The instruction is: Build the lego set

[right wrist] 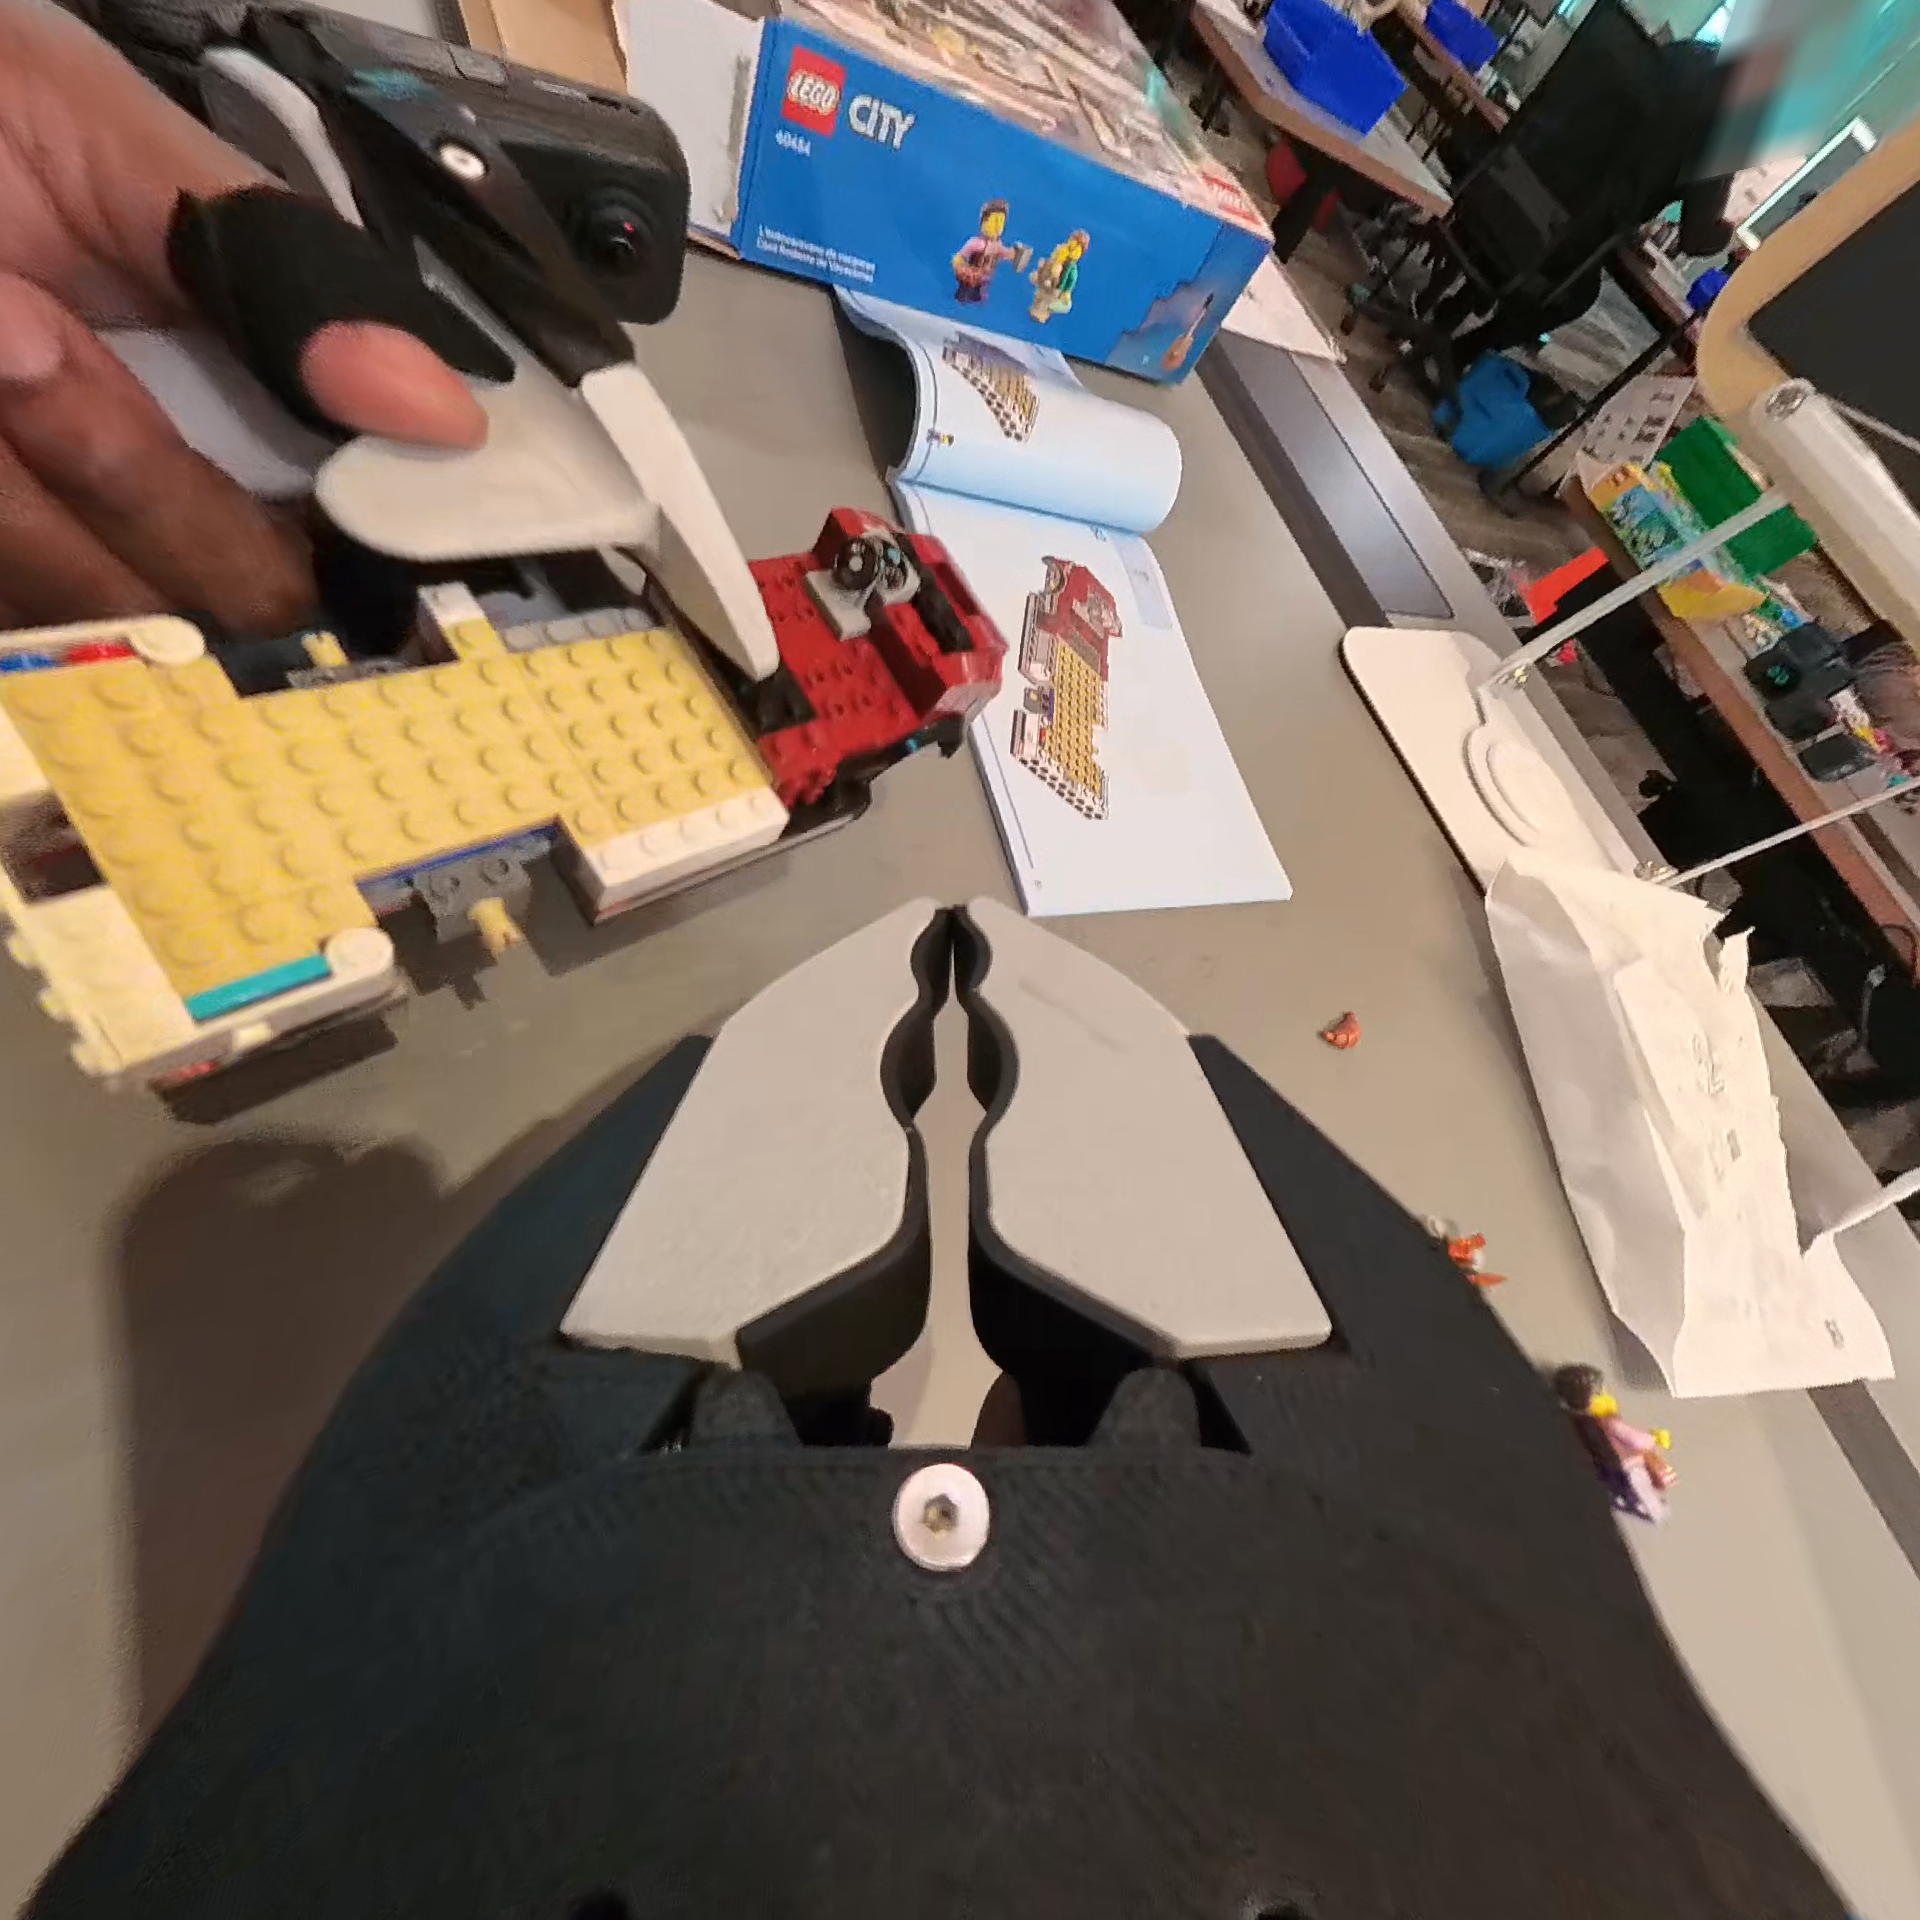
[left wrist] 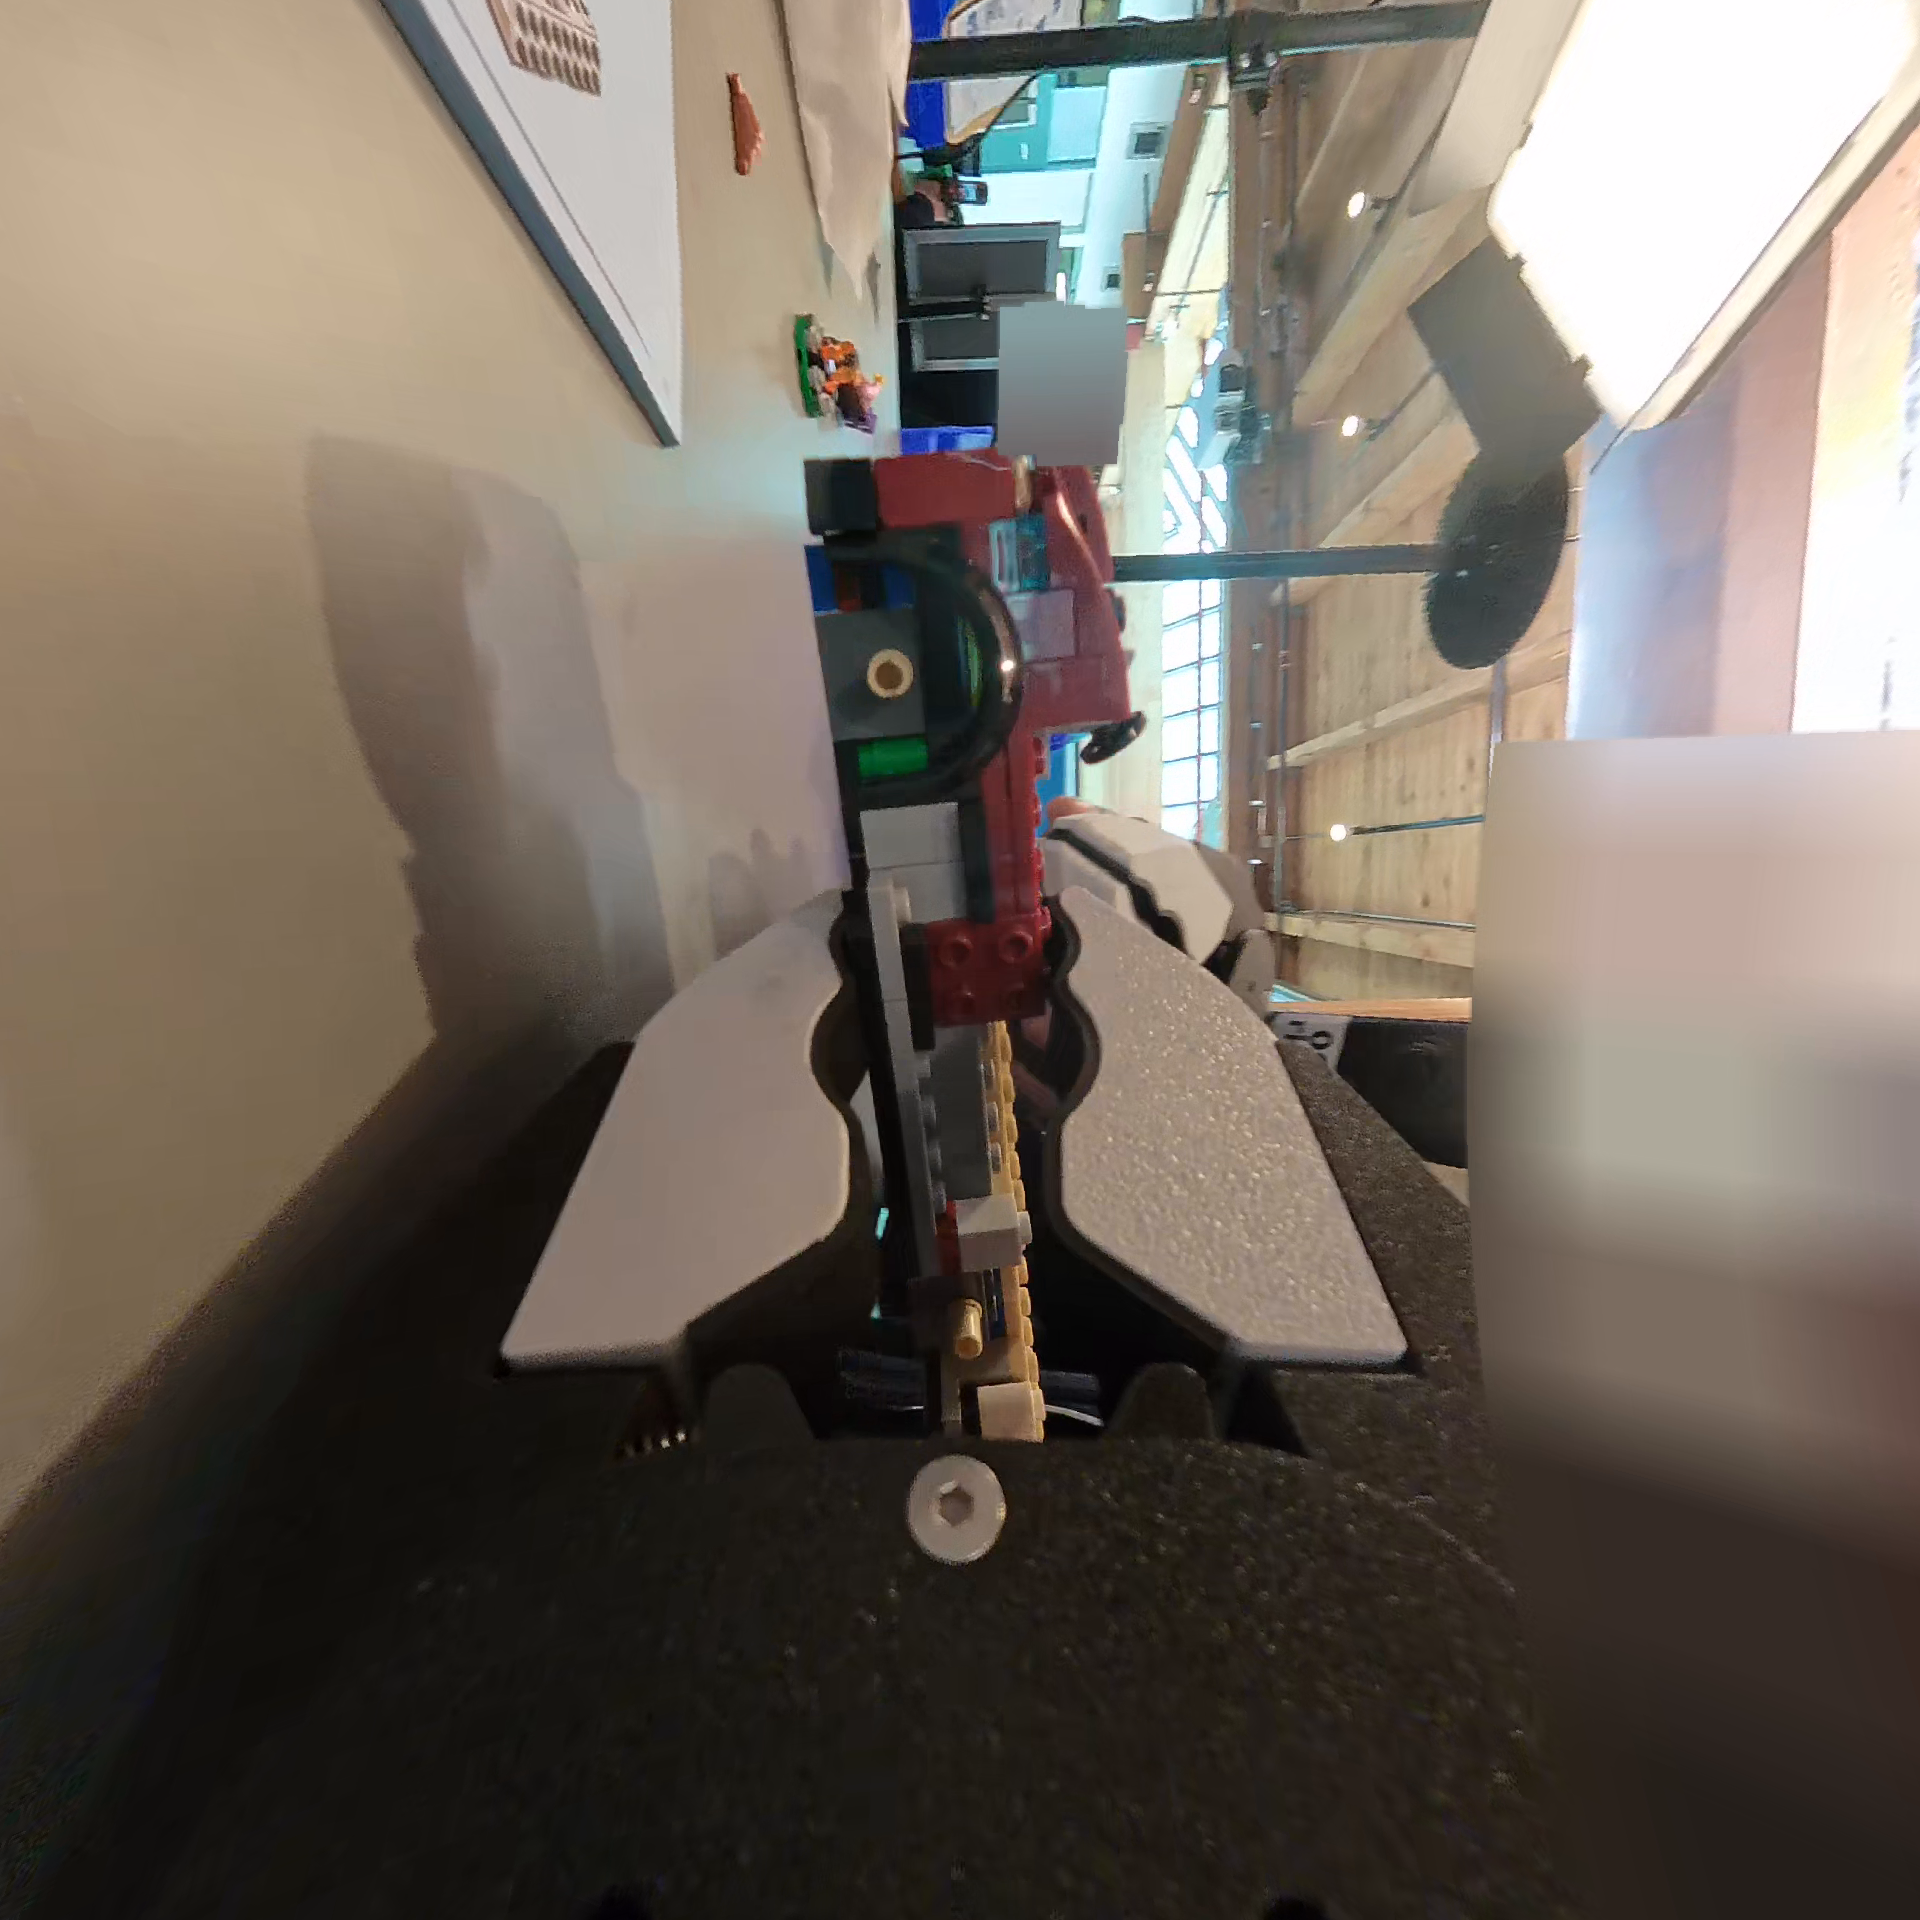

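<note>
Your left gripper (left wrist: 951, 977) is clamped on the brick-built vehicle model (right wrist: 416, 758): one finger (left wrist: 727, 1122) sits against the grey underside plates, the other finger (left wrist: 1195, 1122) against the dark red studded block, with the model's body filling the gap between them. In the right wrist view the same gripper (right wrist: 717, 582) comes in from the upper left, held by a hand (right wrist: 125, 343), and its fingers grip the model at the joint between the yellow studded floor and the red cab (right wrist: 883, 644).

The model rests on the grey worktop (right wrist: 1195, 1039), on the left side of the scene (its yellow floor faces up and its cab points right).

Your right gripper (right wrist: 954, 925) hovers over bare worktop just near of the model, apart from it. Its fingers (right wrist: 810, 1143) are pressed together at the tips and hold nothing.

Surrounding items:
- Open instruction booklet (right wrist: 1122, 727), just right of the cab.
- Blue set box (right wrist: 997, 208), at the far side beyond the booklet.
- Crumpled white paper bag (right wrist: 1683, 1143), at the right.
- Small orange piece (right wrist: 1342, 1031), between your right gripper and the bag.
- Minifigure in purple (right wrist: 1621, 1444), lying near right.
</note>
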